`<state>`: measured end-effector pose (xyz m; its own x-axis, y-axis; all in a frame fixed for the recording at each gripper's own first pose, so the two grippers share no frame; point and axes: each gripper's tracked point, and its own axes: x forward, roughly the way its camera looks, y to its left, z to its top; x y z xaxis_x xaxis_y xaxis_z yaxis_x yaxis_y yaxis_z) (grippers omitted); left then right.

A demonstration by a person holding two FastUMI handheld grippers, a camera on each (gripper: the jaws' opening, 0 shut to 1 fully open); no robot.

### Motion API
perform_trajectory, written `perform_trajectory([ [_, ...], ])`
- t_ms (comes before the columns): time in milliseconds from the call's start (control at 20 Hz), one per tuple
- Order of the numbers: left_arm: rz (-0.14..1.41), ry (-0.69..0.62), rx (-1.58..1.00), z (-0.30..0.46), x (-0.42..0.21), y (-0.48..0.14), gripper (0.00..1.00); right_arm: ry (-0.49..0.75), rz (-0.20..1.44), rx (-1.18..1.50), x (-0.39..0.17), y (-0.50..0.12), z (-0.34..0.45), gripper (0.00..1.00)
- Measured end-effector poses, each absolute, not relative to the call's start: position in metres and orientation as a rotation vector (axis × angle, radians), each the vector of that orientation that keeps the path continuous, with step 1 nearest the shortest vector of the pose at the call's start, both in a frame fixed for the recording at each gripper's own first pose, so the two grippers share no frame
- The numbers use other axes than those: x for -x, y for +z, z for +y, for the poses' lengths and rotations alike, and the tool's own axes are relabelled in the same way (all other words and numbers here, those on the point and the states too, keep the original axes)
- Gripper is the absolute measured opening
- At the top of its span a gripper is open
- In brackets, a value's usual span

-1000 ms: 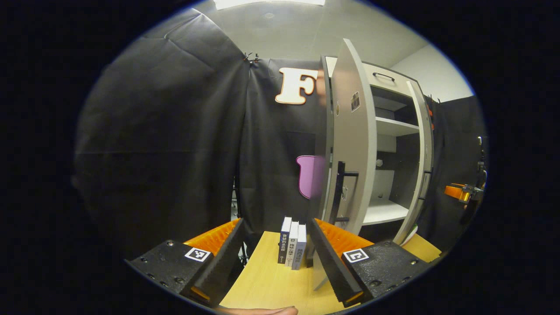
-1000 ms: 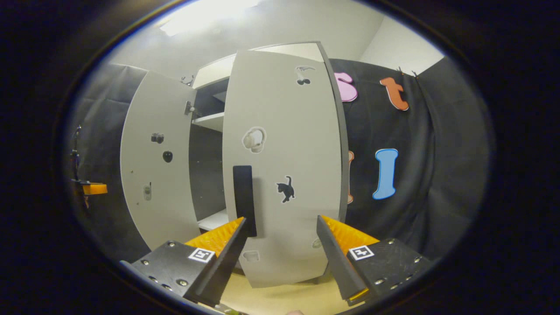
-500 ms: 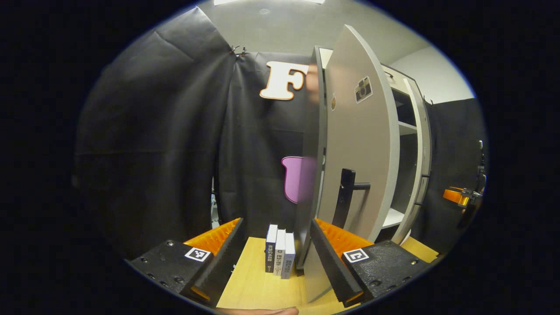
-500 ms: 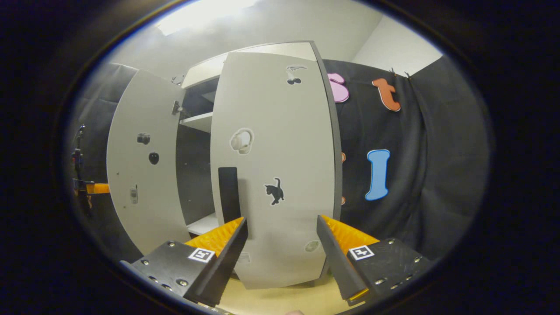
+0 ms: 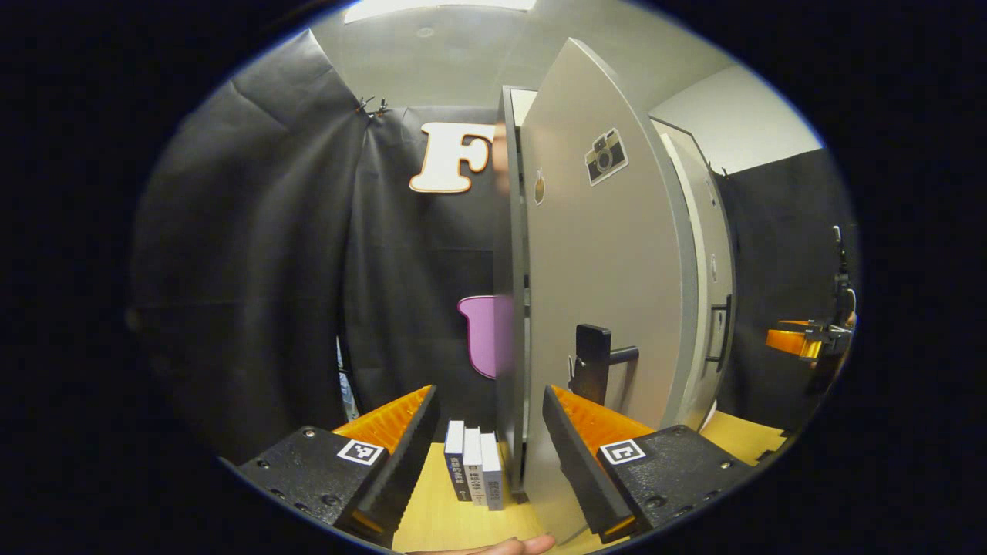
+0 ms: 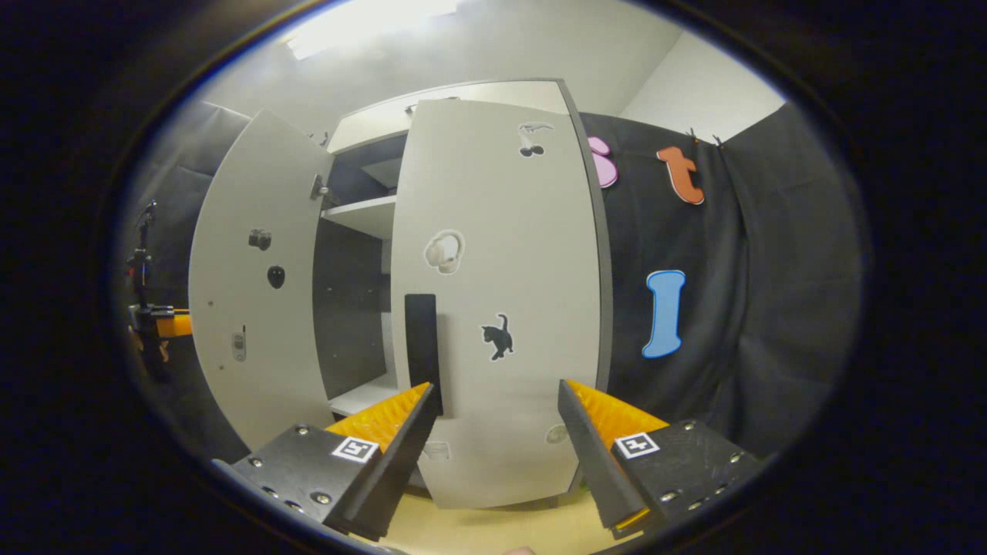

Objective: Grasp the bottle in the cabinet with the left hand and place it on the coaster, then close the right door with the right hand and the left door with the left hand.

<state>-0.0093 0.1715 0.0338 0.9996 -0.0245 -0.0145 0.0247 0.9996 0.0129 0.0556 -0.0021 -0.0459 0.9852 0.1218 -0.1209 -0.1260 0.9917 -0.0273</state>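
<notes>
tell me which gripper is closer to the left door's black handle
Left. The left gripper sits right at the left door, just below its black handle; the right gripper faces the right door.

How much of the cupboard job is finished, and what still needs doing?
Done: the right door looks nearly or fully shut, with the right hand-held gripper open in front of it. In hand: the left door is partly open, and the open left hand-held gripper sits at its edge. Left: shutting that door. I cannot see the bottle or coaster to check that step.
</notes>
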Motion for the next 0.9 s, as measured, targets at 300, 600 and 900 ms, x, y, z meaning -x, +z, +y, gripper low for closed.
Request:
perform_trajectory([
  [300,0.011,-0.088,0.016,0.146,0.001,0.034,0.84,0.122,0.139,0.055,-0.037,-0.051,-0.012,0.96],
  [600,0.004,-0.057,-0.032,0.119,-0.005,0.035,0.87,0.12,0.143,0.053,-0.002,-0.049,-0.041,0.94],
  [900,0.025,-0.055,0.004,0.104,-0.012,0.03,0.87,0.12,0.175,0.028,0.031,-0.058,-0.067,0.96],
])
